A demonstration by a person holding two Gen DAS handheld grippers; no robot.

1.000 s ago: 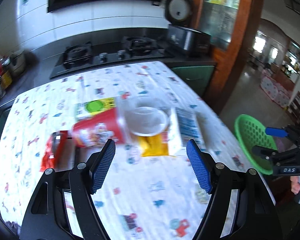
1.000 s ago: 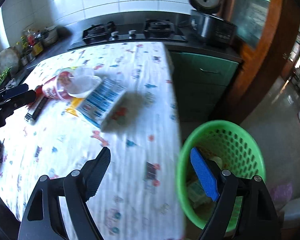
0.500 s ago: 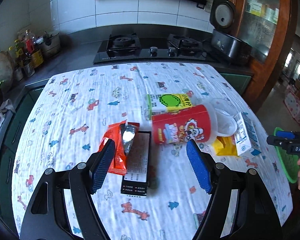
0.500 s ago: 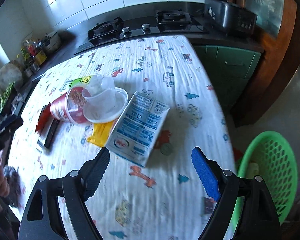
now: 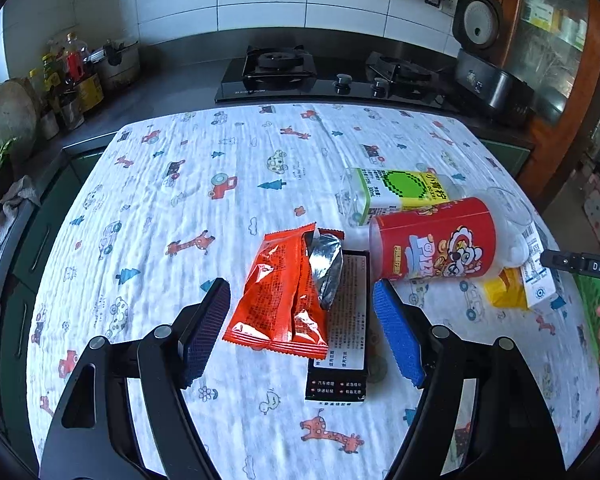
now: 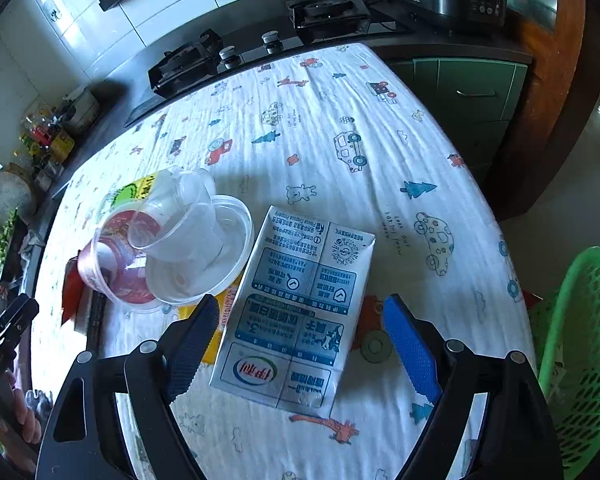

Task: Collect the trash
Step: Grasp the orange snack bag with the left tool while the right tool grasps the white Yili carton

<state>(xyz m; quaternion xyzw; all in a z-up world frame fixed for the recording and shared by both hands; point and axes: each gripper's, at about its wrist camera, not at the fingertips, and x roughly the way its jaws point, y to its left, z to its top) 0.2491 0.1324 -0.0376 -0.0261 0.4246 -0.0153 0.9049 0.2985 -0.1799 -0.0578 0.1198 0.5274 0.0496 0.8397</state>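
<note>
On a kitchen table draped in a cartoon-print cloth (image 5: 228, 168), litter lies clustered toward the 3 o'clock edge of the left wrist view. An orange snack wrapper (image 5: 280, 296) rests partly on a black printed box (image 5: 346, 320), both between the spread, empty jaws of the left gripper (image 5: 300, 332). At 2 o'clock from them a red snack tub (image 5: 436, 248) lies on its side against a green-labelled carton (image 5: 400, 192). Bare cloth stretches from 9 to 12 o'clock. The right wrist view alone shows a flattened milk carton (image 6: 296, 312) lying between the open, empty jaws of the right gripper (image 6: 296, 344), clear plastic cups (image 6: 180, 220) nested in the tub's mouth at 10 o'clock, and a green basket (image 6: 580, 360) beyond the table edge at 3 o'clock. A yellow packet (image 6: 224, 312) peeks from under the carton.
</note>
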